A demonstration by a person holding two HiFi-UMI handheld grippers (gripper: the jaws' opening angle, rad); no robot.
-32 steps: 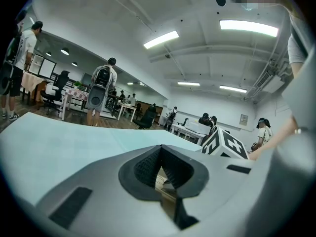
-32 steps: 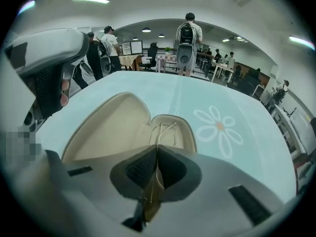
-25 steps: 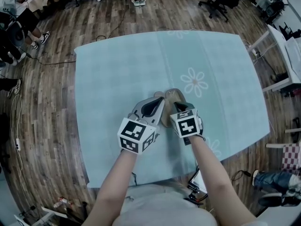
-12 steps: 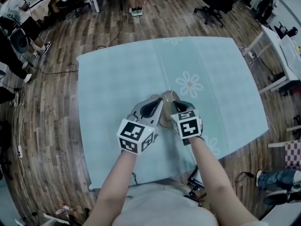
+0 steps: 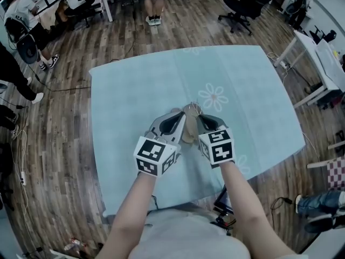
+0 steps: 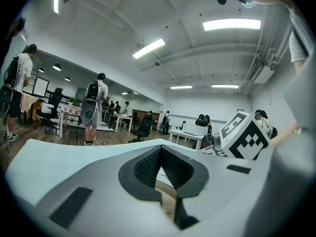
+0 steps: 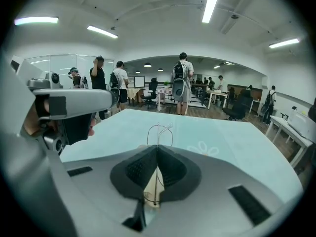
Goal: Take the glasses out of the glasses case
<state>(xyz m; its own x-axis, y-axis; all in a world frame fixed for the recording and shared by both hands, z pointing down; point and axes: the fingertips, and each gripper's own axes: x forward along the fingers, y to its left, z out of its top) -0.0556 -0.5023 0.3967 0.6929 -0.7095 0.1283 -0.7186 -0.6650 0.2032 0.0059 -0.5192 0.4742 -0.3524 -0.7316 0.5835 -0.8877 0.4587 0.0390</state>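
Note:
A tan glasses case [image 5: 188,131] lies on the light blue tablecloth [image 5: 129,90], between my two grippers. My left gripper [image 5: 179,118] is shut on the case, and tan material [image 6: 167,194] shows between its closed pads. My right gripper [image 5: 200,121] is shut on thin wire-framed glasses [image 7: 159,134]. Their rims stick up past the fingertips, and in the head view they show as a fine wire loop [image 5: 195,108] at the case's far end. Some of the tan case [image 7: 151,195] also shows low between the right pads. The two grippers stand close side by side.
The tablecloth has white flower prints [image 5: 214,97]. Wooden floor surrounds the table. Office chairs [image 5: 243,3], a white desk [image 5: 318,42] and several standing people [image 7: 181,83] are around the room, away from the table. The left gripper's body [image 7: 69,102] fills the left of the right gripper view.
The wire rims of the glasses now show beyond the case's far end. My right gripper has drawn back slightly toward the person. The left gripper holds its place on the case.

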